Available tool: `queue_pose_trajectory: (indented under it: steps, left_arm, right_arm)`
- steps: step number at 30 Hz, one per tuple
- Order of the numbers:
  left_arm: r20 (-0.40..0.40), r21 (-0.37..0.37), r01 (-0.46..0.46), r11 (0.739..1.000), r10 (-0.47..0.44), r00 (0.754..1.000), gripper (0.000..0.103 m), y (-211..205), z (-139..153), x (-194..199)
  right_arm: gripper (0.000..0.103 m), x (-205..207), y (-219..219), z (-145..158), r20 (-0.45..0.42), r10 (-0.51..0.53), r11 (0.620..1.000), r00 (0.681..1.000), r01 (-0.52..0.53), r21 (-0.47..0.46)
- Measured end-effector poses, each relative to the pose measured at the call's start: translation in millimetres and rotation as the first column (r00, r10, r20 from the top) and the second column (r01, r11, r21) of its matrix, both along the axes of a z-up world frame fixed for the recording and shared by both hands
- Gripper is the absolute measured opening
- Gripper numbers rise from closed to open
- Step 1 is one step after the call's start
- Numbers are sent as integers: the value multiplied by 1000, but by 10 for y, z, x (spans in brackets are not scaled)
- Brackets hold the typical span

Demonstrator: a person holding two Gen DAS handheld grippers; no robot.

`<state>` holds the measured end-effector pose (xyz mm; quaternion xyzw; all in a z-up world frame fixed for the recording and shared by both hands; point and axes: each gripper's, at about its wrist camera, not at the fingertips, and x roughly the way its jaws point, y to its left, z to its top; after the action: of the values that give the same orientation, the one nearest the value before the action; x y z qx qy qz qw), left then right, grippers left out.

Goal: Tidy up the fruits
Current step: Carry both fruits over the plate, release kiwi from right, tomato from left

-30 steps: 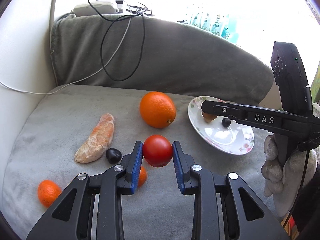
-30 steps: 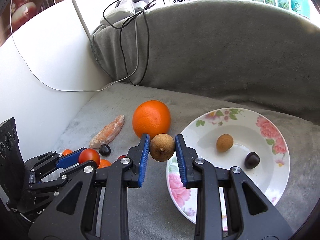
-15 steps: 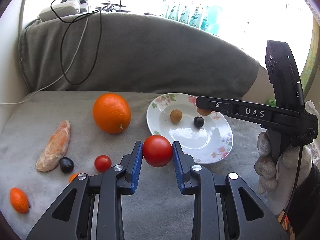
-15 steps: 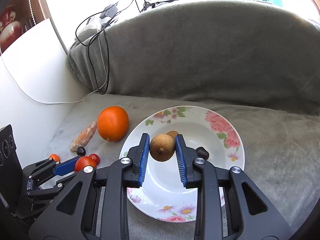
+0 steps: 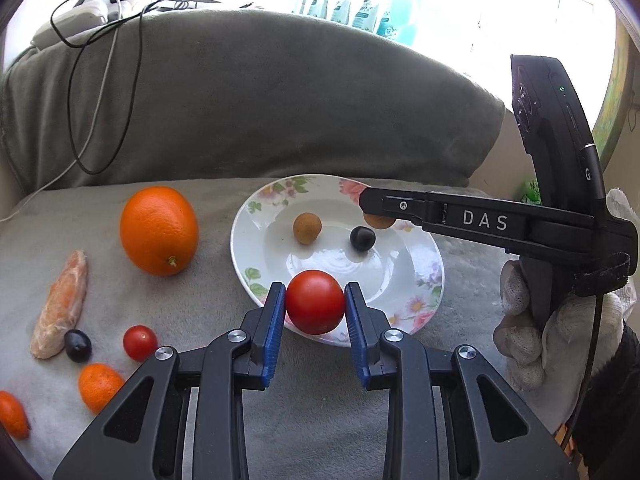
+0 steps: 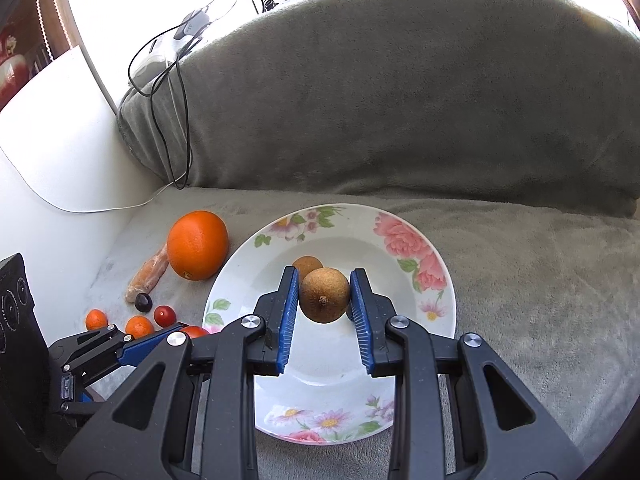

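Red tomato [image 5: 315, 301], brown longan [image 6: 325, 294], white plate [image 6: 400, 240] w/ pink-green florals, grey blanket [image 6: 540, 280].

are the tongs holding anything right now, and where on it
Yes, both. The left tongs clamp a red tomato by its two sides. The right tongs clamp a brown round fruit by its sides, above the floral plate.

The orange [image 5: 159, 230] sits left of the plate [image 5: 424, 256]; a longan [image 5: 307, 228] lies in it.

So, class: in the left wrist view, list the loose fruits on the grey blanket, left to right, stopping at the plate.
Small orange → peeled segment → dark grape → second small orange → cherry tomato → big orange → plate.
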<state>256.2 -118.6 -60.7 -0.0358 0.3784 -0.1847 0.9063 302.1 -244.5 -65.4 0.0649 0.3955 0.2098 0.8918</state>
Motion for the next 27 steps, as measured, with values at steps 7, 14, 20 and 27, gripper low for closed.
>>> queue_pose_trajectory:
  steps: [7, 14, 20, 27]
  left_arm:
    - [-4, 5, 17, 1000, -17, 1000, 28, -85, -39, 36]
    - [-5, 9, 32, 999, -31, 999, 29, -112, -61, 54]
    - [1, 12, 42, 999, -42, 999, 32, -113, -77, 43]
    - [30, 19, 30, 999, -31, 999, 67, -111, -40, 24]
  right_arm:
    - [28, 36, 9, -52, -18, 5, 1000, 1000, -5, -5]
    - [61, 34, -18, -25, 1, -19, 1000, 1000, 19, -5]
    - [76, 28, -35, 14, 16, -33, 999, 999, 33, 3]
    - [87, 22, -75, 26, 17, -48, 999, 999, 48, 24]
